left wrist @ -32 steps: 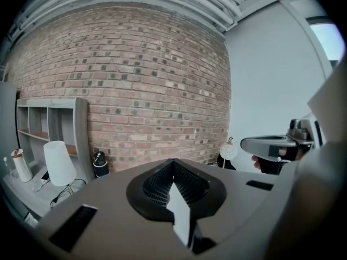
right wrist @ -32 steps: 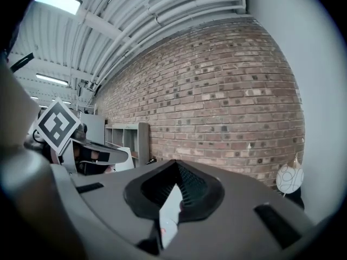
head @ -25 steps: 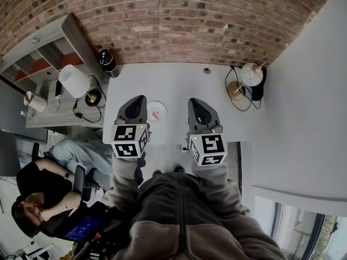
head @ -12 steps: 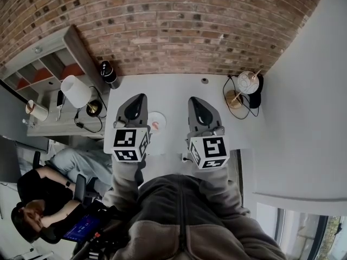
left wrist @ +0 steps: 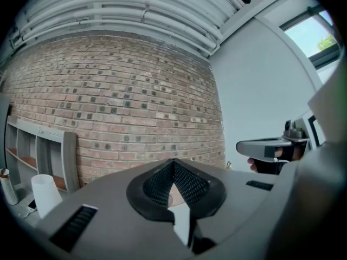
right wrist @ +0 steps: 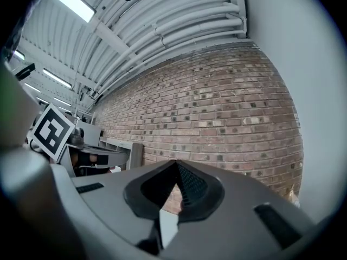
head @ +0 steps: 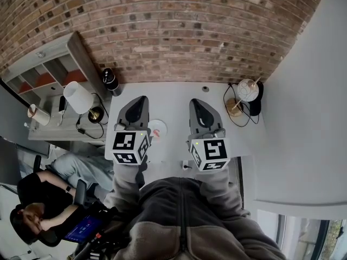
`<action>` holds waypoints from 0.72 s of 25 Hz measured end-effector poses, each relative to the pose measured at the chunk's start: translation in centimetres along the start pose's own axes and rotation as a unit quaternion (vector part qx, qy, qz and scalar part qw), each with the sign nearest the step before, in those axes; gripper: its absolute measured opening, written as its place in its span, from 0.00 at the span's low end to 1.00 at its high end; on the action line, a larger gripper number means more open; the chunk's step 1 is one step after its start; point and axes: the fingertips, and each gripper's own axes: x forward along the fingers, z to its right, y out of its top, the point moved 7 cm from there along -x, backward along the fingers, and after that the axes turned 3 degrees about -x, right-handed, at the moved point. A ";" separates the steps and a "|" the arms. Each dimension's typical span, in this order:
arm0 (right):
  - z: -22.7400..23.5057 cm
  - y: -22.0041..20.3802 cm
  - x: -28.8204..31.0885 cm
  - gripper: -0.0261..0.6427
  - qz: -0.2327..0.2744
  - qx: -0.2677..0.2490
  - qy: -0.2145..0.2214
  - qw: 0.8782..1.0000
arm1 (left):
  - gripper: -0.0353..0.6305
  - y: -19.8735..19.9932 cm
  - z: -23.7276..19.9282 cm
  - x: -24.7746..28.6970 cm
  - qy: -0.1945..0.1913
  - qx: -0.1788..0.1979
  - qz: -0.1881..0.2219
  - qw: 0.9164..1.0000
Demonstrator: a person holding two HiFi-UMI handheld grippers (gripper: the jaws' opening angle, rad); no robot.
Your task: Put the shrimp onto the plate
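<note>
the left hand-held gripper [head: 138, 103] hangs over the bench [head: 173, 93] just left of the plate [head: 162, 124], jaws closed on nothing. the right hand-held gripper [head: 197, 104], also closed and empty, hangs right of the plate. the shrimp [head: 156, 131], a small pink speck, lies on the plate.

Both arms reach forward side by side, left gripper [head: 139, 99] and right gripper [head: 196, 102] with jaws together.
</note>
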 end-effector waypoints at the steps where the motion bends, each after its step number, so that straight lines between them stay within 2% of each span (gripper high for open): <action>1: 0.0 0.1 0.0 0.04 0.001 0.000 -0.001 1.000 | 0.06 0.1 0.0 0.0 0.000 0.000 0.000 1.000; 18: -0.4 -0.2 -0.2 0.04 0.000 -0.007 0.000 1.000 | 0.06 -0.2 -0.5 -0.3 0.014 0.002 -0.008 1.000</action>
